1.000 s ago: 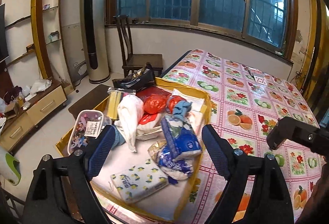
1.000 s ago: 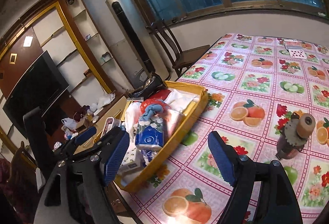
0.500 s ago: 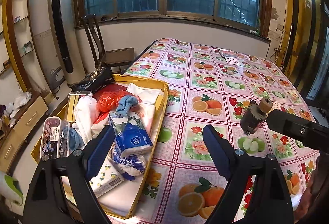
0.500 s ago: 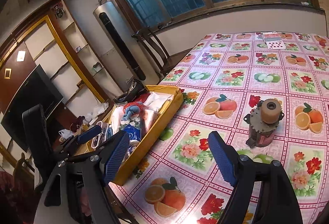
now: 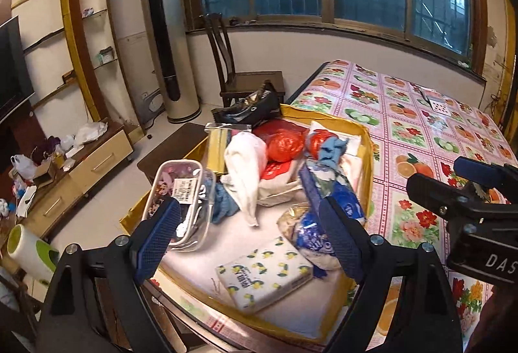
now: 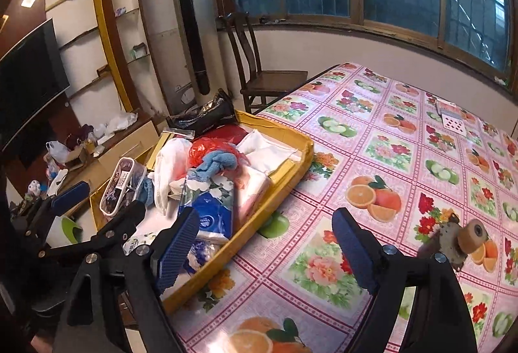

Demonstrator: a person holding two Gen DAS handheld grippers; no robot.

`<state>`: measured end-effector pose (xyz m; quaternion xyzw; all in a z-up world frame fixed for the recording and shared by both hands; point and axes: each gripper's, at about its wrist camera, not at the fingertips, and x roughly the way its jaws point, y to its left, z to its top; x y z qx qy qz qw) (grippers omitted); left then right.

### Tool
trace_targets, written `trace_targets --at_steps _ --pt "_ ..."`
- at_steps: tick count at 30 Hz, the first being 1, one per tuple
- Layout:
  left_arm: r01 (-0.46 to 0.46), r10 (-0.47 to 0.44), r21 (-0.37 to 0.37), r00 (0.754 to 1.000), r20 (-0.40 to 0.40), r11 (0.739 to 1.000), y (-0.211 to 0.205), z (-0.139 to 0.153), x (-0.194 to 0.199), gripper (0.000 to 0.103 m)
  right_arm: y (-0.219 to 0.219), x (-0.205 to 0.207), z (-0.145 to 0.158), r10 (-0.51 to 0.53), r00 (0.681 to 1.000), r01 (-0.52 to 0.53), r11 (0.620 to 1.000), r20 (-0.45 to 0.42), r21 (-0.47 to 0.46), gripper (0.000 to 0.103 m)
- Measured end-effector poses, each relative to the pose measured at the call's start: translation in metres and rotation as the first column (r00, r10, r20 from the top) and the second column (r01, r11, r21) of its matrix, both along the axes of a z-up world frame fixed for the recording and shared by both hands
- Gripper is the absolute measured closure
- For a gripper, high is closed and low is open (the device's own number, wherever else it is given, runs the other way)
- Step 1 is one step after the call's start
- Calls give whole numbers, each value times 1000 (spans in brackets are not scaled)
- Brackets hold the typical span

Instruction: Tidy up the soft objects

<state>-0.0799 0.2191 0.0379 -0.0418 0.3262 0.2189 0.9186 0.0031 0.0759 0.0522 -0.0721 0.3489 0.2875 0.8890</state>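
A yellow box [image 5: 367,158] on the table's left end holds soft things: a white cloth bag [image 5: 246,165], a red plastic bag [image 5: 285,144], a blue cloth [image 5: 330,150], a blue tissue pack [image 5: 336,191], a lemon-print tissue pack [image 5: 264,272] and a clear pouch [image 5: 181,191]. My left gripper [image 5: 249,233] hangs open above the box's near end, holding nothing. My right gripper [image 6: 265,243] is open over the box's right rim [image 6: 291,187] and the tablecloth, also empty. The blue tissue pack [image 6: 210,207] lies just past its left finger.
A black bag [image 6: 204,116] leans on the box's far edge. A small metal motor [image 6: 453,243] stands on the fruit-print tablecloth [image 6: 388,158] at the right. Playing cards [image 6: 453,119] lie far back. A wooden chair [image 6: 259,74] and a tower air conditioner [image 6: 191,29] stand behind.
Both views have swung left toward the box since half a second ago. The motor has slid to the right edge of the right wrist view. Both grippers stayed open.
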Motion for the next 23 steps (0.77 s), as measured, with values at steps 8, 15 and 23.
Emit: trace_targets --at_steps 8,15,23 --pt "-36 36 -18 999 -14 999 26 -10 -3 15 44 -1 -8 51 999 -51 999 8 -14 17" --pt "-37 37 -42 999 -7 998 35 -14 -4 15 50 -1 -9 61 998 -61 998 0 -10 17" --pt "-52 52 -64 999 -1 997 43 -16 -6 15 47 -8 -3 74 997 -74 997 11 16 17"
